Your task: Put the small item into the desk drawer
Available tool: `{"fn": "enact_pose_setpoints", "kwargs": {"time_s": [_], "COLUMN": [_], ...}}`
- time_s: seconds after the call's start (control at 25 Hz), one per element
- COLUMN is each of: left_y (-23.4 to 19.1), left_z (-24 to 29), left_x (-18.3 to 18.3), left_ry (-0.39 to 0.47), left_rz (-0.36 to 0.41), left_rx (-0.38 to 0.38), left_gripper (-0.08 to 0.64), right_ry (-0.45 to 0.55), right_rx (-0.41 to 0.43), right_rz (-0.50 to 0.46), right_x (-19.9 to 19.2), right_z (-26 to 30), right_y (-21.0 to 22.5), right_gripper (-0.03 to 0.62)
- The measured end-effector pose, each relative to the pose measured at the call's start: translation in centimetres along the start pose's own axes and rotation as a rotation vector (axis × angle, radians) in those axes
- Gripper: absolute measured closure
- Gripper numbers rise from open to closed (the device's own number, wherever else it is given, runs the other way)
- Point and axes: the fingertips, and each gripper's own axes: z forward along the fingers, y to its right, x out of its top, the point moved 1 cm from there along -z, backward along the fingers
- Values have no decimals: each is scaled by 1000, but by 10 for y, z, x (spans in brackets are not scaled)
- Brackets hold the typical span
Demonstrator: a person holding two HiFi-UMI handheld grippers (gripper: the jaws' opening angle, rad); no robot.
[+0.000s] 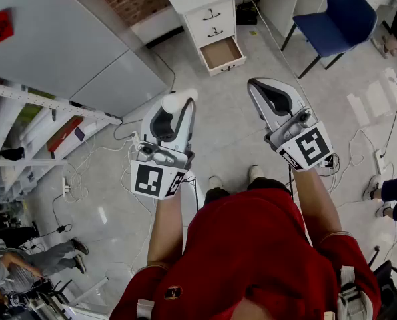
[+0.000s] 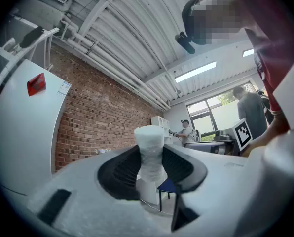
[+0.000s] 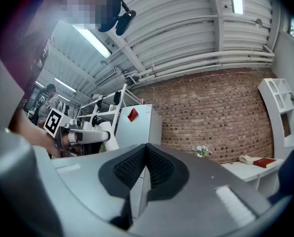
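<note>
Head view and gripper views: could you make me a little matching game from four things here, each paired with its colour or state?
Things:
1. left gripper
2. right gripper
3. bottom desk drawer
4. chair

States:
A. blue
B. pulled open
C. jaws together, nothing between them
D. clamped on the small white item

Pairs: 1-D, 2-C, 3-B, 4-A
</note>
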Motion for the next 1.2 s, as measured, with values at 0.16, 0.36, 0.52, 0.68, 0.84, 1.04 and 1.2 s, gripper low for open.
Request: {"fn": "enact_pose_setpoints", "kwargs": {"time_s": [0.16, 0.36, 0.52, 0.68, 0.84, 1.04, 1.2], "left_y": [20, 39, 58, 69, 76, 62, 46], "left_z": [14, 32, 51, 66, 73, 85, 99], "left_x": [0, 0, -4, -5, -9, -16, -27], "left_ry": [-1, -8, -21, -29, -45, -47, -42], "left_rz": [8, 17, 31, 34, 40, 40, 33], "left_rx": [3, 25, 42, 73, 92, 117, 116], "left_gripper": [425, 425, 425, 425, 425, 425, 425], "right_ry": [22, 45, 53, 52, 57, 45, 36], "right_rx": [20, 19, 24, 40, 46, 69, 73], "right_rz": [0, 36, 68, 77, 78, 30, 26], "right_x": [6, 8, 4, 2, 1, -3, -11], "right_z": [-16, -39, -63, -75, -81, -69, -53], "right_y": [14, 43, 70, 96, 110, 118, 130], "right_gripper": [581, 581, 580, 581, 580, 581, 581]}}
